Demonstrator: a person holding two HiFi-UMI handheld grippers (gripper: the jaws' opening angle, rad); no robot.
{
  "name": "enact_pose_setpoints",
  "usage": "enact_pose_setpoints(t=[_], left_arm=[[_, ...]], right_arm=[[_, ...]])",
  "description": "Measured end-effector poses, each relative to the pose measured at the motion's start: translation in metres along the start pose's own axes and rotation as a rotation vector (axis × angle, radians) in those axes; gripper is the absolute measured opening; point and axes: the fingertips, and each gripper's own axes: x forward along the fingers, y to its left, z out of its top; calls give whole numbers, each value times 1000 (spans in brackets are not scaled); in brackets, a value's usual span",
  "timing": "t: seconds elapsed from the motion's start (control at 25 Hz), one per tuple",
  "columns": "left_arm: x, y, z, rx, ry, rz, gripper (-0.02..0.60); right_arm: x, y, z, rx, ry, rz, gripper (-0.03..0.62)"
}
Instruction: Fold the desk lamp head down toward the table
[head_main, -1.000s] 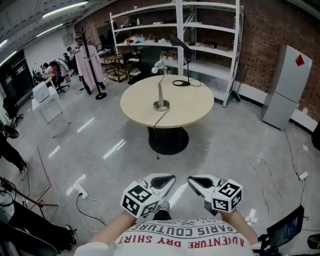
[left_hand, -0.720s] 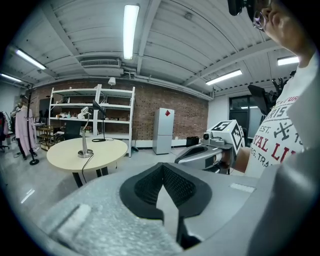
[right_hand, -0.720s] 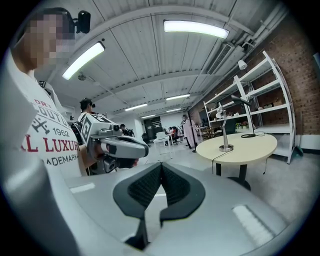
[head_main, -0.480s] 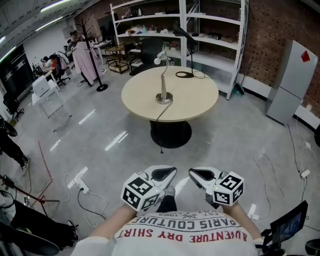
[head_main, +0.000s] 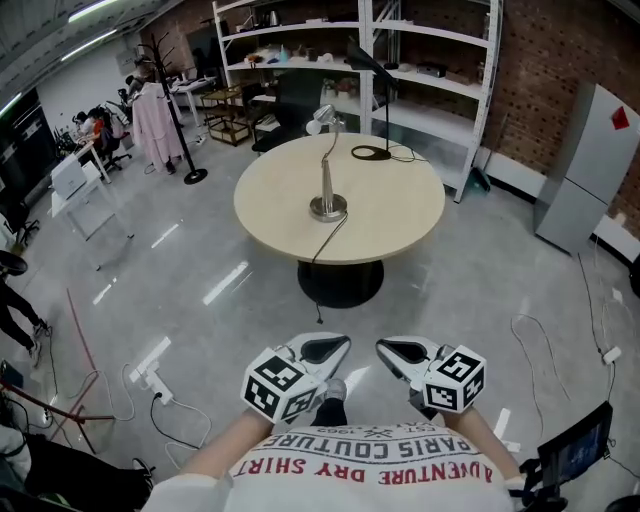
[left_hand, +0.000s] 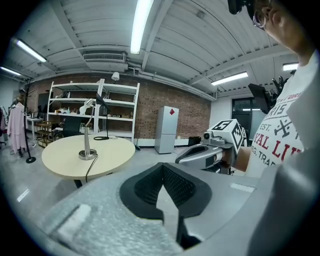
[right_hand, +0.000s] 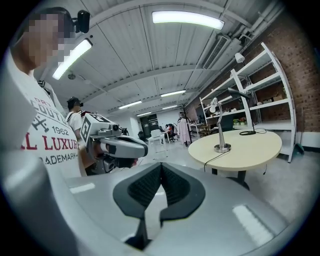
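Note:
A silver desk lamp (head_main: 326, 185) stands upright on a round beige table (head_main: 400, 220), its small head (head_main: 319, 119) raised at the far side and its cord running off the near edge. A black lamp (head_main: 373, 100) stands at the table's back edge. Both grippers are held low near my chest, well short of the table. My left gripper (head_main: 334, 348) is shut with nothing in it, and my right gripper (head_main: 393, 350) is the same. In the left gripper view the jaws (left_hand: 162, 168) meet, with the silver lamp (left_hand: 88, 142) far off. The right gripper view shows its closed jaws (right_hand: 161, 167) and the lamp (right_hand: 220, 134) in the distance.
White metal shelving (head_main: 440, 70) stands behind the table. A grey cabinet (head_main: 590, 170) is at the right, a coat rack (head_main: 165, 100) at the left. Cables and a power strip (head_main: 150, 375) lie on the floor. People sit at desks far left.
The whole view has moved toward the table, which now looks nearer and larger. Both grippers stay shut and side by side at the bottom of the head view.

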Motion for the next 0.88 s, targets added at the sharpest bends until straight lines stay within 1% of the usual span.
enact_pose_setpoints(t=[0.16,0.28,0.64,0.76,0.88], left_arm=[[24,52,10,-7,16,-19,2],[42,98,19,-23,24,-25,3],[89,240,65,-48,-12,-21,3],[101,277,76,-41,-15,-20,2],[113,304,83,-40,-18,-27,3]], right_arm=[[36,-42,14,28,4,-18,-2],[65,-77,26,52,8,-37,-2],[152,-175,80,59,6,-75,-2],[176,-201,93,57,2,-88,-2],[192,-220,103,54,-3,-101,-2]])
